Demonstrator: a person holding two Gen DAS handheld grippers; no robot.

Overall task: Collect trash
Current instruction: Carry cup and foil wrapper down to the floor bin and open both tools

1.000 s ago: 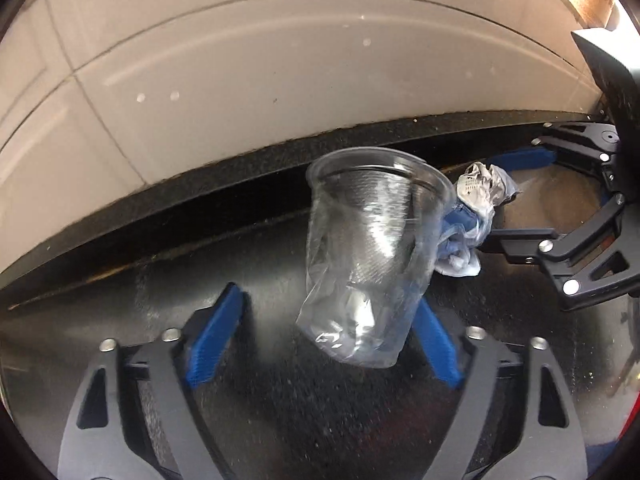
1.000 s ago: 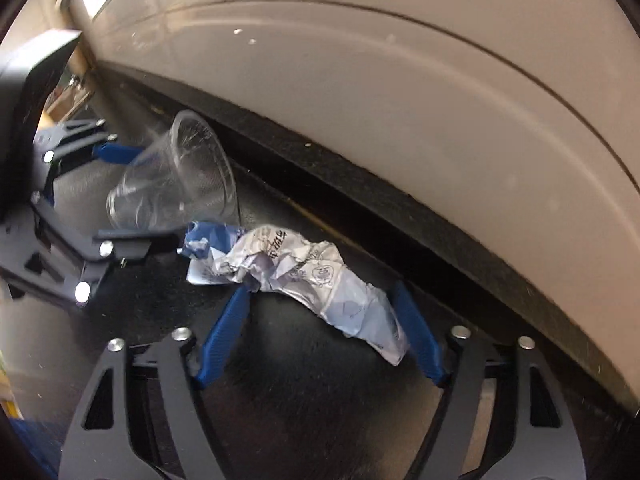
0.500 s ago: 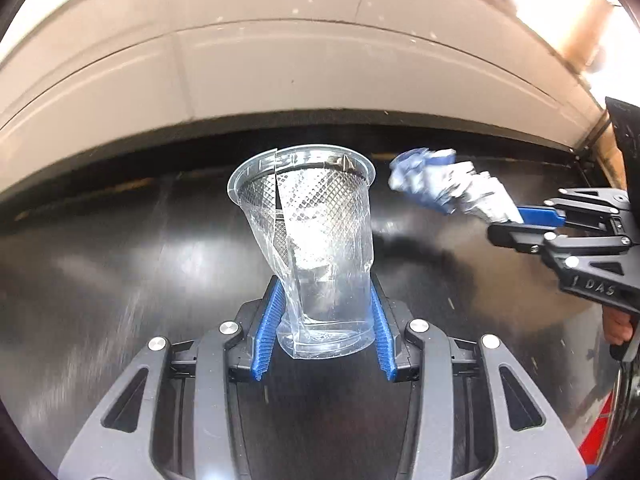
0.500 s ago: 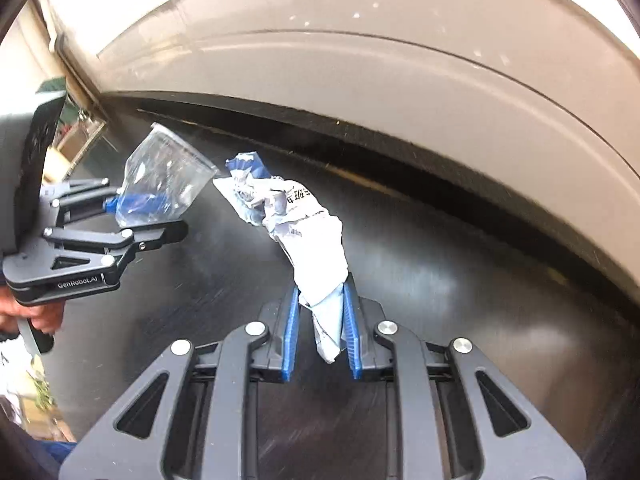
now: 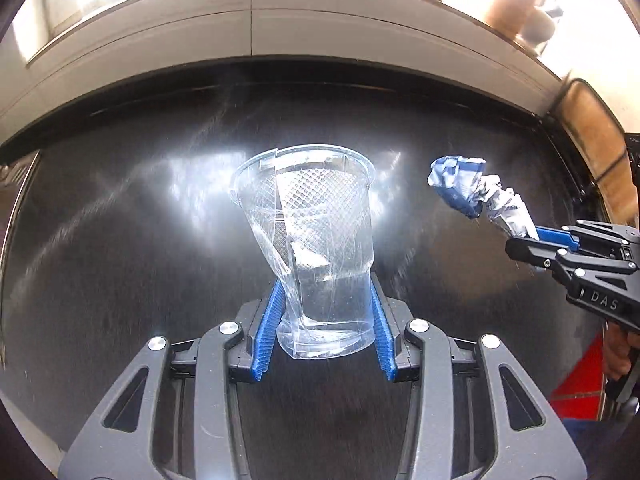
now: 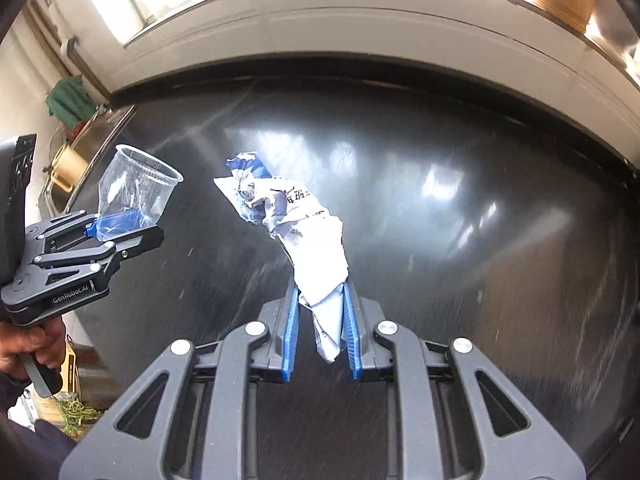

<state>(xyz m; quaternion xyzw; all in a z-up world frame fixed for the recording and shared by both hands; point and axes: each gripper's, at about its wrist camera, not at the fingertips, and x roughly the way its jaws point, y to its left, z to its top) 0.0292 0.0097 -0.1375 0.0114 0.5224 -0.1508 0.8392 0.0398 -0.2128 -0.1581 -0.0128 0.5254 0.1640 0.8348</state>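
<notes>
Gripping 2 pieces of trash above the black desk [image 5: 120,240], the left tool [image 5: 324,332] clamps the cracked cup [image 5: 312,240] upright while, just right of the cup, the right tool [image 6: 320,332] pinches the crumpled wrapper [image 6: 296,232], its long axis pointing away.

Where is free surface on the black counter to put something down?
The black counter looks bare all the way to the pale wall ledge. It is crowded only at its left end, by the sink with a brass pot.
</notes>
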